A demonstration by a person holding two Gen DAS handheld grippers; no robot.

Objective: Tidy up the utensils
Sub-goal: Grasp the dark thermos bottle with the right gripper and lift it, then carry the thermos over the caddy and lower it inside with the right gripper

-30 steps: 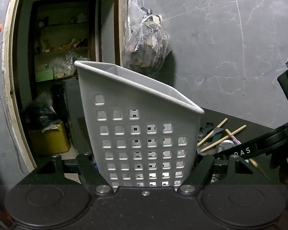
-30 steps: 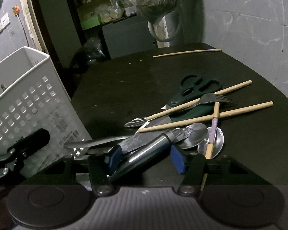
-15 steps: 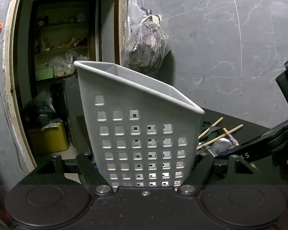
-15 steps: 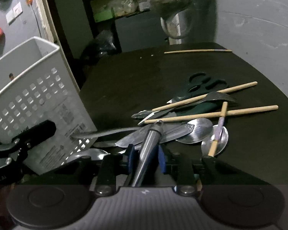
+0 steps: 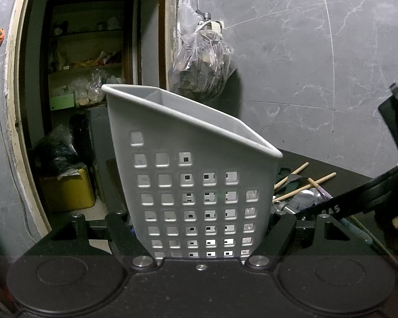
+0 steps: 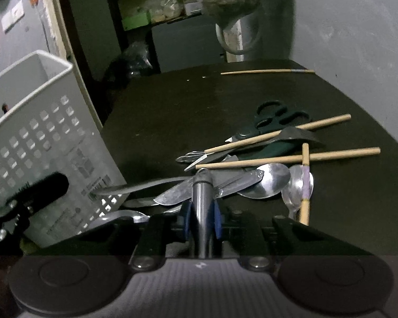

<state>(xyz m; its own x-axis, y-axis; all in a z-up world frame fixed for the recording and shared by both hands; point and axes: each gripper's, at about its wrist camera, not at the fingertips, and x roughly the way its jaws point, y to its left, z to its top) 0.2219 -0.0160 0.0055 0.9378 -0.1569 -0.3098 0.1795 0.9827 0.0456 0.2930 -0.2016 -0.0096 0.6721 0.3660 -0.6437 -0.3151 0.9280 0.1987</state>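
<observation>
My left gripper (image 5: 201, 220) is shut on the base of a white perforated utensil basket (image 5: 193, 175), which leans tilted; it also shows at the left in the right wrist view (image 6: 39, 137). My right gripper (image 6: 202, 213) is closing, and its blue pads (image 6: 187, 220) press on a round steel handle (image 6: 202, 193) that points straight ahead. This handle lies over knife blades (image 6: 172, 196) in a pile on the dark table (image 6: 172, 111). The pile also holds spoons (image 6: 273, 177), wooden chopsticks (image 6: 291, 157), a fork (image 6: 294, 133) and dark scissors (image 6: 276, 116).
One lone chopstick (image 6: 268, 71) lies near the table's far edge. A plastic bag (image 5: 201, 69) hangs on the grey wall behind the basket. A doorway with cluttered shelves (image 5: 87, 63) opens at the left. The basket stands close against the pile's left side.
The right jaws closed from wide apart onto the steel handle, which swung from lying slantwise to pointing straight ahead between the pads. The left gripper and the basket stayed put.
</observation>
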